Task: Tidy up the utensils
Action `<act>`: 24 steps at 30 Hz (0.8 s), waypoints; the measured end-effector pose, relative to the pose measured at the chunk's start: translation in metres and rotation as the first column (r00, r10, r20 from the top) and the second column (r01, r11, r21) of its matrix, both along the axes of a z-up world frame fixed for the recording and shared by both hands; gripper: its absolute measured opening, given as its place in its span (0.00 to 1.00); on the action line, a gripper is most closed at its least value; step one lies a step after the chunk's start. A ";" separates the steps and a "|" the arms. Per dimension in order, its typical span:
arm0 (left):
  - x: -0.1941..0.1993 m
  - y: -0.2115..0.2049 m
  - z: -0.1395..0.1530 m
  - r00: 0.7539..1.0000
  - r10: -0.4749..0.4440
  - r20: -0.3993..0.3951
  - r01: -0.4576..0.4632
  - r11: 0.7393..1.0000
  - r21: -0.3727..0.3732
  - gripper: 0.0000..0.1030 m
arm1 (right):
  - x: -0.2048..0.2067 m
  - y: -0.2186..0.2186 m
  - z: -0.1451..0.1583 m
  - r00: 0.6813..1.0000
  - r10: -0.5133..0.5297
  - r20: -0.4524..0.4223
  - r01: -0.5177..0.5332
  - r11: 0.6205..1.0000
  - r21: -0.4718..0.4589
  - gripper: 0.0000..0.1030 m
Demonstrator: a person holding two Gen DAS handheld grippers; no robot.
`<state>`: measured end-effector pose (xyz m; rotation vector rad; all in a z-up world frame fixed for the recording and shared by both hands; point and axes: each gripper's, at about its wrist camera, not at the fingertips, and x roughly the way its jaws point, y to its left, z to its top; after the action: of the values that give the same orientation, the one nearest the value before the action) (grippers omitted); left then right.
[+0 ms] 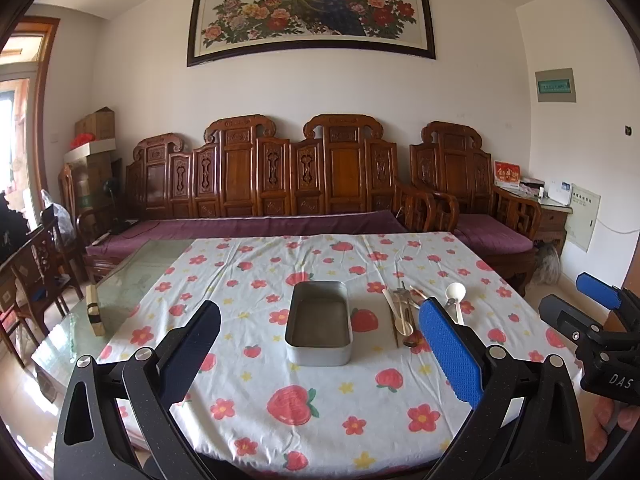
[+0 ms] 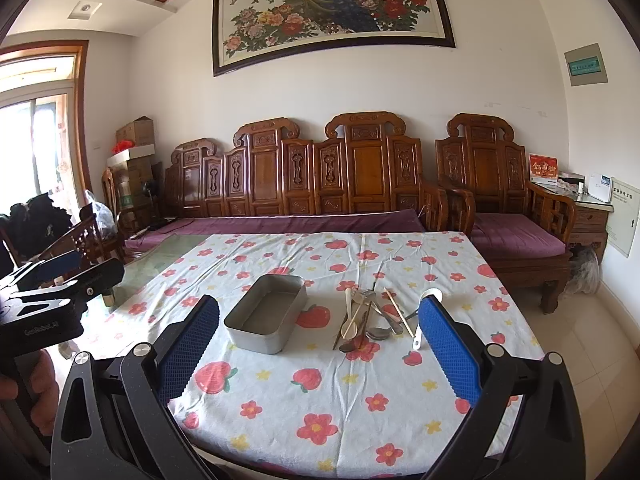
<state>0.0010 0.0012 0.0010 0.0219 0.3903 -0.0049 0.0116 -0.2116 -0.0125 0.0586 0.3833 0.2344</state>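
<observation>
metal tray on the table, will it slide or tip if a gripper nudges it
The metal tray sits empty, so it is probably light and would likely slide. Low and flat-bottomed, it seems unlikely to tip. The wrinkled tablecloth may bunch under it.

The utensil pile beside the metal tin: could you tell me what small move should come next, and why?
Probably bring the right gripper forward and down toward the utensil pile. Its jaws stand open and hold nothing, the pile lies loose on the tablecloth just right of the metal tin, and the tin looks empty.
</observation>
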 end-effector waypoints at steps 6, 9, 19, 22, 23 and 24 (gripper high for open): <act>0.001 0.001 0.003 1.000 -0.001 0.001 0.001 1.000 0.001 0.94 | 0.000 0.000 0.000 1.000 -0.002 0.003 0.002 1.000 -0.001 0.97; 0.001 0.001 0.003 1.000 -0.002 0.001 0.002 1.000 -0.002 0.94 | -0.001 0.000 0.001 1.000 -0.001 0.003 0.001 1.000 -0.002 0.97; -0.005 -0.004 0.010 1.000 -0.005 0.011 0.005 1.000 -0.001 0.94 | -0.003 0.002 0.006 1.000 -0.001 0.007 0.001 1.000 0.001 0.97; -0.006 -0.005 0.013 1.000 -0.006 0.016 0.006 1.000 0.002 0.94 | -0.003 0.002 0.007 1.000 -0.001 0.007 0.001 1.000 0.001 0.97; -0.007 -0.005 0.014 1.000 -0.008 0.018 0.008 1.000 0.001 0.94 | -0.003 0.002 0.007 1.000 -0.001 0.007 0.001 1.000 0.001 0.97; -0.007 -0.005 0.015 1.000 -0.009 0.019 0.009 1.000 0.001 0.94 | -0.003 0.002 0.007 1.000 0.000 0.007 0.000 1.000 0.001 0.97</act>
<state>-0.0063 -0.0038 0.0160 0.0242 0.3717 -0.0131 0.0081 -0.2093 -0.0055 0.0593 0.3761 0.2343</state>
